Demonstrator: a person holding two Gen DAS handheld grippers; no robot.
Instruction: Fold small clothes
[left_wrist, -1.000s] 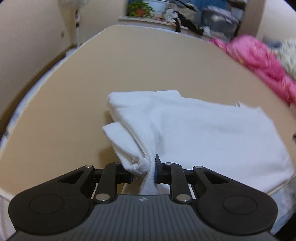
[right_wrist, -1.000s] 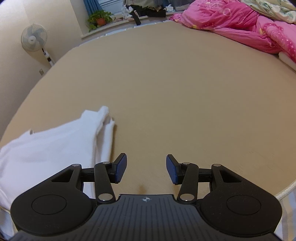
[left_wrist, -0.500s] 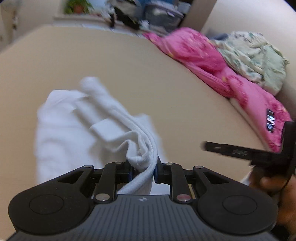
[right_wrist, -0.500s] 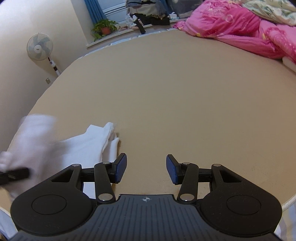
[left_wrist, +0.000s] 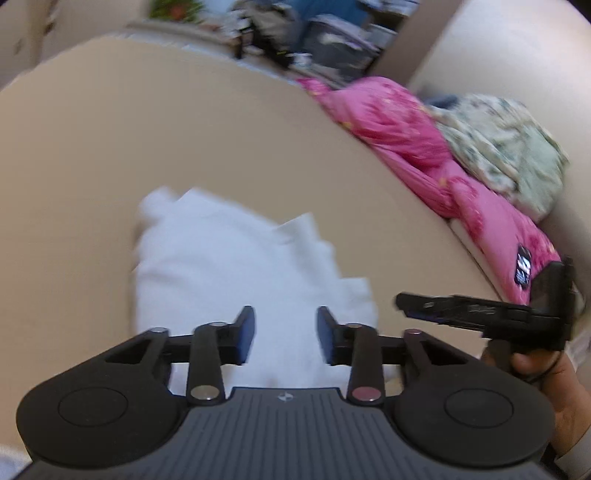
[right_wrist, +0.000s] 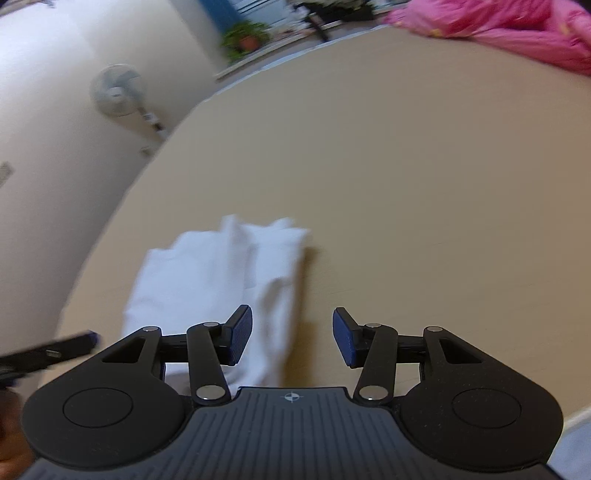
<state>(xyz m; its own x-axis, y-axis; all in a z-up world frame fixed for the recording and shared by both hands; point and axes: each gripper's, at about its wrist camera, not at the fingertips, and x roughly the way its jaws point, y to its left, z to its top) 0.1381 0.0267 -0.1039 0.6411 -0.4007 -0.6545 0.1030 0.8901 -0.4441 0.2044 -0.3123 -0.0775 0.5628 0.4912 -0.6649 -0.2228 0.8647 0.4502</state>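
L gripper (left_wrist: 285, 334) jaws just opened (white garment (left_wrist: 236, 273) beneath, unpinched).

Both the left gripper (left_wrist: 285, 336) and the right gripper (right_wrist: 292, 341) are built of matte black linkage arms joined by silver rivets, with ribbed grey housings, crosshair marks and blue pads (right_wrist: 240, 334).

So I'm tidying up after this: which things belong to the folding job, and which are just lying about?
Job: folded white cotton garment on the tan bed surface.
Lying about: crumpled pink quilt, pale floral blanket, white standing fan, green potted plant.
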